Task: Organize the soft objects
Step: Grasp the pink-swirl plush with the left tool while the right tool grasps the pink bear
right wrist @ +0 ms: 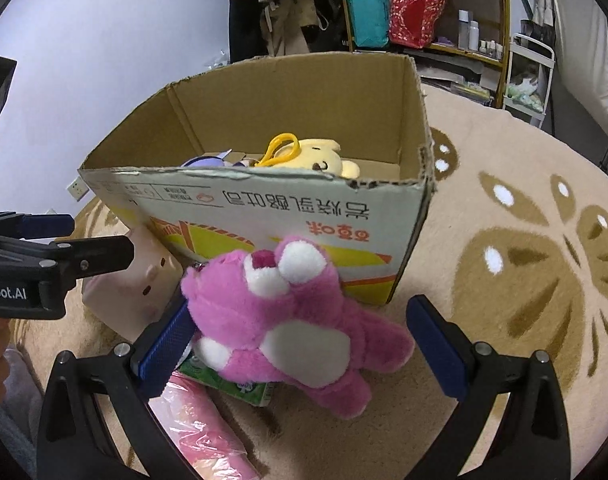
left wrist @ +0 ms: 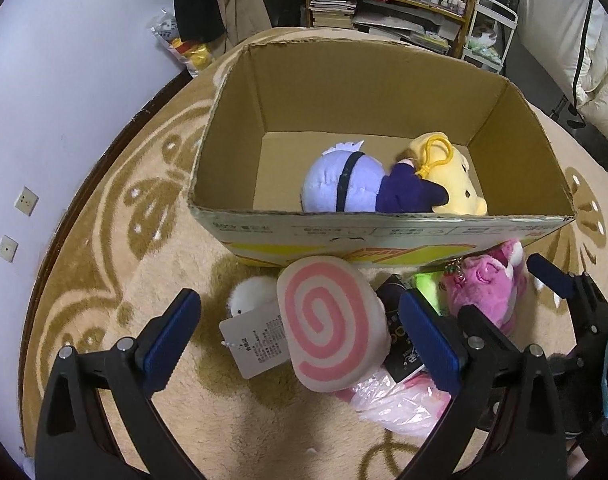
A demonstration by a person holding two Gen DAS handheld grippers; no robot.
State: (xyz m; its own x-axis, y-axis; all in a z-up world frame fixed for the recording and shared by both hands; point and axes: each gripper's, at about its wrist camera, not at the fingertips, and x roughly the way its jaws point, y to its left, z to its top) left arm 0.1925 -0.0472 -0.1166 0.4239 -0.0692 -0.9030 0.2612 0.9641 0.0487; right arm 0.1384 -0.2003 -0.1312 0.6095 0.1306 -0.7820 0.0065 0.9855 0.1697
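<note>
Our left gripper stands wide, and nothing is between its blue pads. Just in front of it a round cushion with a pink spiral lies on the carpet, with a white paper tag at its left side and a small white fluffy toy just behind the tag. Beside the cushion on the right we see a dark package, and near the bottom a pink thing in clear plastic.

Our right gripper is also wide. A pink bear lies between its fingers on its back, partly on a green packet. We think the left pad touches the bear's side, but the right pad is apart from it, so the bear is not clamped.

Beyond the toys a cardboard box stands open on the carpet, with its printed front wall close to the bear. Inside it, against the front wall toward the right corner, lie a pale purple doll in dark clothes and a yellow toy with a yellow loop, touching each other.

Behind the box are shelves with bags and bottles.
</note>
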